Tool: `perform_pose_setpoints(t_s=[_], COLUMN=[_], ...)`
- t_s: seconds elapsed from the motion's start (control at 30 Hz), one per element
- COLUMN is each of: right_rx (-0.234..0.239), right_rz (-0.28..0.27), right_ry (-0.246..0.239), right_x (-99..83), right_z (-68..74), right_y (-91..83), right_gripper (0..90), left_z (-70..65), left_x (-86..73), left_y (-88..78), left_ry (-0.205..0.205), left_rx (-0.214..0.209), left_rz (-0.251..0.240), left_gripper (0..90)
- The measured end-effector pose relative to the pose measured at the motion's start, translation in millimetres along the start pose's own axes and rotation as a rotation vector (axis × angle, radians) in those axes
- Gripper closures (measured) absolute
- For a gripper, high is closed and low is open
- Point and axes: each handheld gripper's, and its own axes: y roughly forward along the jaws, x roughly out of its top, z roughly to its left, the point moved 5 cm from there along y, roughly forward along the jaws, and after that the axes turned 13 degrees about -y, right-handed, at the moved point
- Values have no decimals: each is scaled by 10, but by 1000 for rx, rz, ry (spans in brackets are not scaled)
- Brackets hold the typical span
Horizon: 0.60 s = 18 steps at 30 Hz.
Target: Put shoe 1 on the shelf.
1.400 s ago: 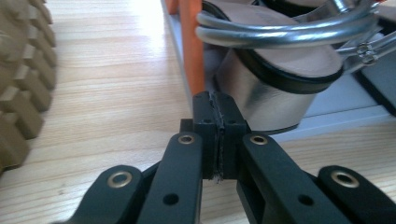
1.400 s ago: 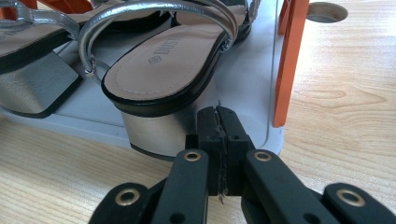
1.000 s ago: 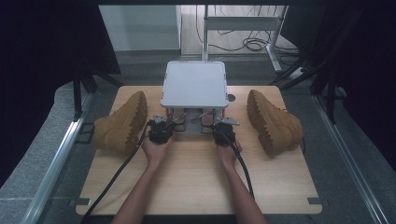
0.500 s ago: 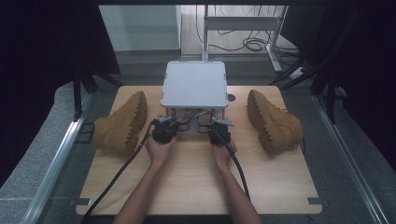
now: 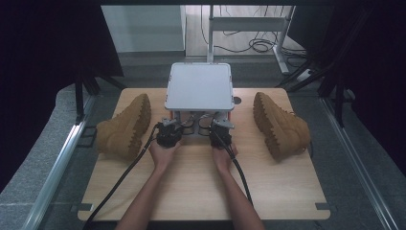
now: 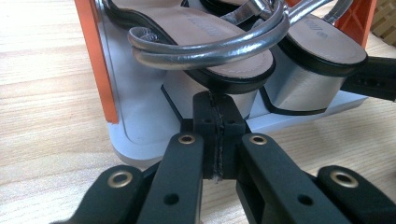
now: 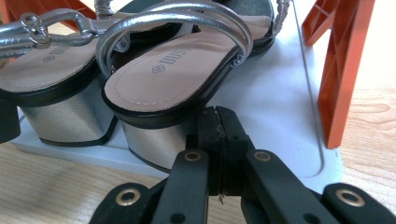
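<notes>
A pair of silver strappy block-heel sandals stands on the lower shelf [image 6: 140, 121] of a small grey rack [image 5: 199, 86] with orange legs [image 7: 343, 70]. My left gripper [image 6: 215, 105] is shut and empty, its tips just in front of the heel of one sandal [image 6: 219, 32]; the other sandal [image 6: 322, 42] stands beside it. My right gripper [image 7: 217, 119] is also shut on nothing, its tips close under the heel of a sandal [image 7: 173, 74]. From above, the left gripper [image 5: 168, 130] and right gripper [image 5: 221, 129] both point at the rack's front.
A tan boot [image 5: 125, 125] lies on its side left of the rack, and its mate [image 5: 280, 125] lies on the right. All of this sits on a wooden tabletop [image 5: 201, 191]. Black cables trail from both grippers toward the near edge.
My right gripper has edged a little forward and to the left, closer to the rack. The left gripper has stayed put, and both remain shut.
</notes>
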Motion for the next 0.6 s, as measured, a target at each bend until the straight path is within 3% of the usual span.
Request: perform_pose_setpoints(t_s=[0.27, 0.53, 0.6], right_rx=[11, 41, 62], right_rz=[-16, -35, -34], right_ry=[-19, -33, -38], right_x=[0, -33, -80], right_z=[-9, -81, -85], right_y=[-79, -286, -348], right_gripper=[889, 862, 846], left_z=[-3, -22, -13], left_x=[0, -1, -12], left_y=[-52, -348, -427], left_ry=[3, 23, 19], left_rx=[4, -22, -45], left_rz=[-20, -71, -72], left_gripper=[880, 866, 858])
